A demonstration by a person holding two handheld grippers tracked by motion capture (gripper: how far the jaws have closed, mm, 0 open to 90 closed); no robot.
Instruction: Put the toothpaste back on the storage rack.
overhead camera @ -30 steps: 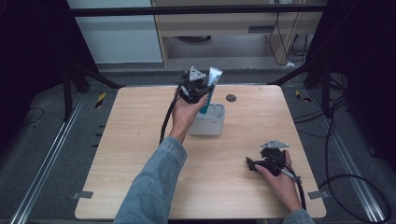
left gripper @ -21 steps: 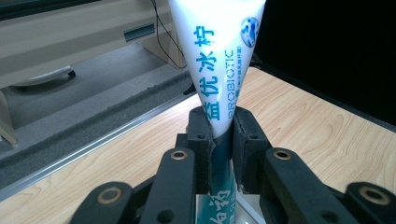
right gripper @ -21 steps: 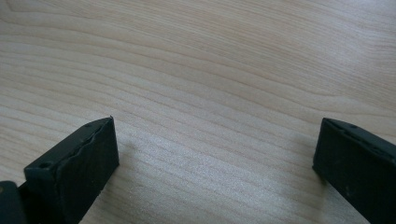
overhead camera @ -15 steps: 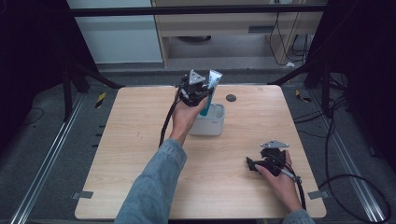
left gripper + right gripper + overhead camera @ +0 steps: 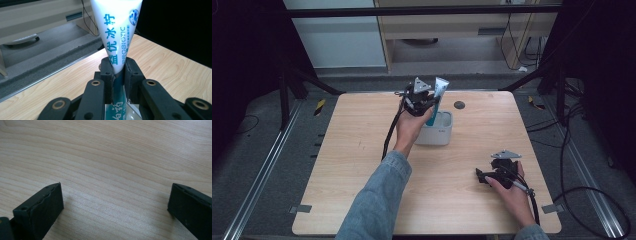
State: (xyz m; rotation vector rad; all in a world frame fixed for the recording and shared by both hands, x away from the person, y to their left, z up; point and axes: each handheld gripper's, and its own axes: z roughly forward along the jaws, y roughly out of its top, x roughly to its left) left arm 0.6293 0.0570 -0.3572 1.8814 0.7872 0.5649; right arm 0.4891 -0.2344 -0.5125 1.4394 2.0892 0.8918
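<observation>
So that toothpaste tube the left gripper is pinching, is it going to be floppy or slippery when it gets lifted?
Probably soft: the tube narrows where the left gripper squeezes it, so it seems to give under the jaws. Its glossy skin may slide, though the jaws are shut on both sides. Its wide flat end stands upright above the grip, so it likely won't flop much. It looks light for its size.

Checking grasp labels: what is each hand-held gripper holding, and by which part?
The left hand-held gripper clamps the white-and-teal tube around its lower middle, above the white cup. The right hand-held gripper is open over the table, holding nothing.
</observation>
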